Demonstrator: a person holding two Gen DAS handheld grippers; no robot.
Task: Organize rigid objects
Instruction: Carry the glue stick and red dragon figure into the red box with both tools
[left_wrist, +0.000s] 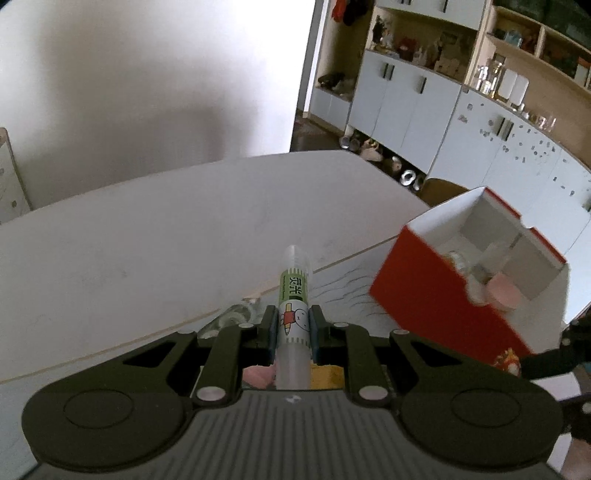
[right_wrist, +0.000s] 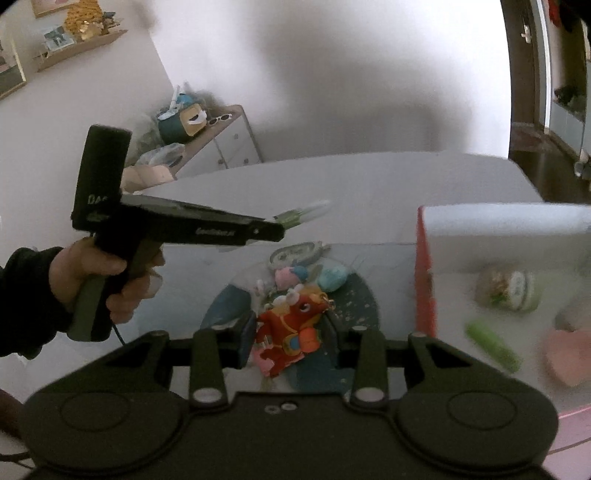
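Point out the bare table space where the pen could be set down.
Free: the wide white table left of and beyond the pen, up to the wall. Crowded: the red box on the right, and the toy cluster beside it.

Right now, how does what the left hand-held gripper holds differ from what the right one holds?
The left hand-held gripper pinches a slim clear pen with a green label, pointing straight ahead. The right hand-held gripper holds a chunky red-orange toy figure with a keyring, irregular in shape. The pen needs nearly closed jaws; the toy figure keeps them wider. Both are lifted off the table.
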